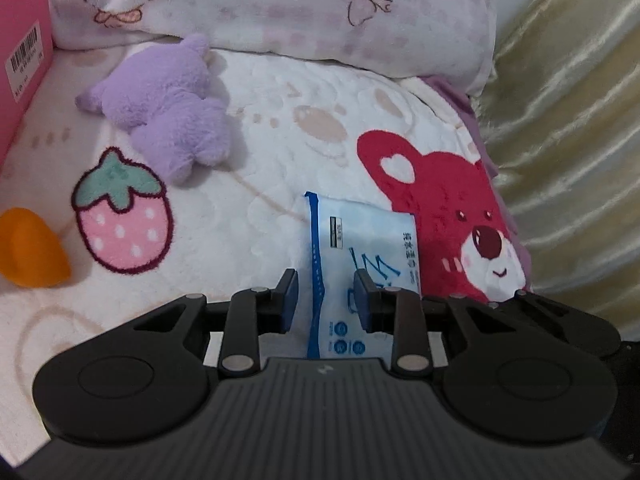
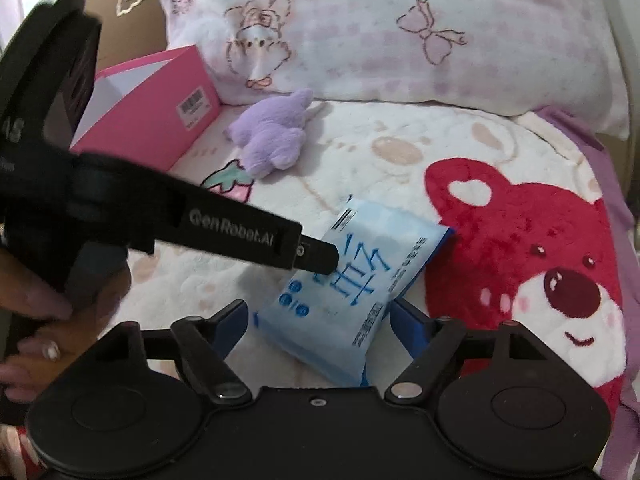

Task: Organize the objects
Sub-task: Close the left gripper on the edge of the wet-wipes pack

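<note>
A blue-and-white tissue pack [image 1: 360,264] lies on the blanket, also seen in the right wrist view [image 2: 352,292]. My left gripper [image 1: 326,292] has its jaws around the pack's left part, one pad on the pack's face; its finger [image 2: 316,258] touches the pack in the right wrist view. My right gripper [image 2: 320,320] is open with the pack's near end between its blue pads. A purple plush toy [image 1: 168,108] lies further back [image 2: 272,136]. A pink open box [image 2: 148,112] stands at the left [image 1: 24,40].
An orange object [image 1: 32,248] lies at the left on the patterned blanket [image 1: 280,152]. A pillow [image 2: 380,40] lies along the back. A golden curtain [image 1: 572,120] hangs at the right. A hand [image 2: 44,320] holds the left gripper.
</note>
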Demonstrator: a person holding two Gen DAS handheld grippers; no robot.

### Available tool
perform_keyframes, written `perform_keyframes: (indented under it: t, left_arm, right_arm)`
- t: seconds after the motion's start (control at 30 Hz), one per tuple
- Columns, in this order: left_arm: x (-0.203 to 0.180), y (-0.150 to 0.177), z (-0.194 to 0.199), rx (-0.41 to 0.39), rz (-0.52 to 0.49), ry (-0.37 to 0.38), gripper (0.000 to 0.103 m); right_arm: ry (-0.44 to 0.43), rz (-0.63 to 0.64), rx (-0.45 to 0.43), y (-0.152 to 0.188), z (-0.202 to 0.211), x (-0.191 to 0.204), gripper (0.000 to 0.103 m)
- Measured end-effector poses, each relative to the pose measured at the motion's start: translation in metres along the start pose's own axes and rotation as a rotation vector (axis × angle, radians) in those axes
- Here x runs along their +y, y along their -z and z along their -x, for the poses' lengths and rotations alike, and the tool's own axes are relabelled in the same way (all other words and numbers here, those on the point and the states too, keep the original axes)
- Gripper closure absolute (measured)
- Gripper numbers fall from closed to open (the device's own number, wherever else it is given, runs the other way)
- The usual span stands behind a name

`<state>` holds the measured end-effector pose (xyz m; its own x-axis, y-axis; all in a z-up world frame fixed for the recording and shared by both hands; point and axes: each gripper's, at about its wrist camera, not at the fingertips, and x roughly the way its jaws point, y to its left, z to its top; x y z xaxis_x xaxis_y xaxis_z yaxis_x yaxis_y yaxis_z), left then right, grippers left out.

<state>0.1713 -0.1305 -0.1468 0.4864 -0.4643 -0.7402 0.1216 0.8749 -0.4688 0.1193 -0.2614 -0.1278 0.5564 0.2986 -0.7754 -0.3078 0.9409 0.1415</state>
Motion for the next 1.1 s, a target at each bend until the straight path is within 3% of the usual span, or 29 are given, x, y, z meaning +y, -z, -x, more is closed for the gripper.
perform_keyframes:
  t: [0.13,0.3,0.47,0.6,0.77,1.1]
  left_arm:
    - [0.002,0.000,-0.008,0.025,0.032,0.071,0.077]
    - [0.002,0.000,-0.003,0.043,0.043,0.127,0.078]
    - [-0.003,0.001,-0.005,0.087,0.048,0.073,0.078]
    - [0.007,-0.004,-0.004,0.119,0.119,0.106,0.084]
    - [0.009,-0.001,-0.008,0.121,0.116,0.109,0.084]
    - [-0.003,0.013,0.003,0.116,0.083,0.084,0.082]
  right_arm:
    - [-0.020,-0.098,0.000,-0.002,-0.005,-0.011,0.021]
    - [-0.006,-0.097,-0.012,0.002,-0.007,-0.008,0.025]
    - [0.031,-0.024,0.000,0.006,-0.014,0.001,0.025]
    - [0.106,-0.069,0.057,0.008,-0.023,-0.005,0.029]
    - [0.040,-0.154,0.025,0.012,-0.016,-0.018,0.039]
    - [0.071,-0.121,0.064,0.013,-0.008,0.008,0.041]
